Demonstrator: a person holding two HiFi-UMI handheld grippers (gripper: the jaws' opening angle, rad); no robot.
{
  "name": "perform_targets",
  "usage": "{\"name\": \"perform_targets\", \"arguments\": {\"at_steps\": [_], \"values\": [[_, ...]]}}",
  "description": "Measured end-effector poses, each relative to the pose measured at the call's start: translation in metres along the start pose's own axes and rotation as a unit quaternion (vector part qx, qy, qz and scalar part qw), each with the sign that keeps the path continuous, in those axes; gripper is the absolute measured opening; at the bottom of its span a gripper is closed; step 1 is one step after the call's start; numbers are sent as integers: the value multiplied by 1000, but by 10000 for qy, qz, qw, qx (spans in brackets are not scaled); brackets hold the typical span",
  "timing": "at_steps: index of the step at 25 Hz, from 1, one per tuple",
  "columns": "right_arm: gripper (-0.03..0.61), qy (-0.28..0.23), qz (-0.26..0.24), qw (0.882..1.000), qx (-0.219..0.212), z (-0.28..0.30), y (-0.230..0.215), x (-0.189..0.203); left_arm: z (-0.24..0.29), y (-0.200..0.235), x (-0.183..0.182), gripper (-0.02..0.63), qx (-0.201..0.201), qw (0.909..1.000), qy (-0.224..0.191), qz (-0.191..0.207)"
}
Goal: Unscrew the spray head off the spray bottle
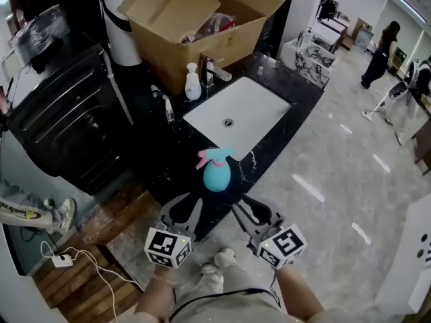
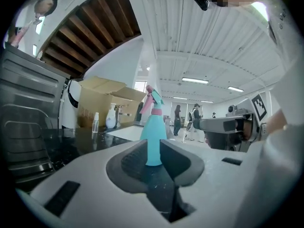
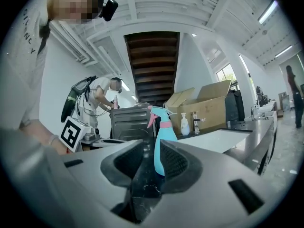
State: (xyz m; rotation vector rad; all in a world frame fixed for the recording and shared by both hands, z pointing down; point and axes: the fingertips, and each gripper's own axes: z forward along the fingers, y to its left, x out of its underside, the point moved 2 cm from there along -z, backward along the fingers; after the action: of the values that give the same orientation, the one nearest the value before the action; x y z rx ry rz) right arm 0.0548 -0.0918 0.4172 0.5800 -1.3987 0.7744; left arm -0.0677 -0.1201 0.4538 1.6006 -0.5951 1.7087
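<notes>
A teal spray bottle (image 1: pixel 217 171) with a pink trigger head stands upright on the black marble counter (image 1: pixel 161 160), close to its front edge. In the head view my left gripper (image 1: pixel 190 206) and right gripper (image 1: pixel 244 207) hang side by side just short of the bottle, off the counter's edge. The left gripper view shows the bottle (image 2: pixel 153 132) beyond the left gripper (image 2: pixel 152 152), whose pads stand slightly apart with nothing between them. In the right gripper view the bottle (image 3: pixel 163 134) likewise stands ahead of the right gripper (image 3: pixel 151 152), open and empty.
Behind the bottle lies a white sink (image 1: pixel 246 106) with a faucet (image 1: pixel 211 70), a white pump bottle (image 1: pixel 192 83) and a small clear bottle (image 1: pixel 169 110). A cardboard box (image 1: pixel 202 25) stands at the back, a black appliance (image 1: pixel 60 120) to the left. People (image 1: pixel 380 52) stand far right.
</notes>
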Motion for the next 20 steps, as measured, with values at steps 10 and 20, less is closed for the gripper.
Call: {"name": "perform_targets", "arguments": {"at_steps": [10,20], "values": [[117,67,-83,9993,-347,23,-13,-15,58,-10,-7,381,678,9961,245,514],[117,-121,102,9993,-327,42,-25,-30,92,-7,-8,411,582,9943,265,854]]}}
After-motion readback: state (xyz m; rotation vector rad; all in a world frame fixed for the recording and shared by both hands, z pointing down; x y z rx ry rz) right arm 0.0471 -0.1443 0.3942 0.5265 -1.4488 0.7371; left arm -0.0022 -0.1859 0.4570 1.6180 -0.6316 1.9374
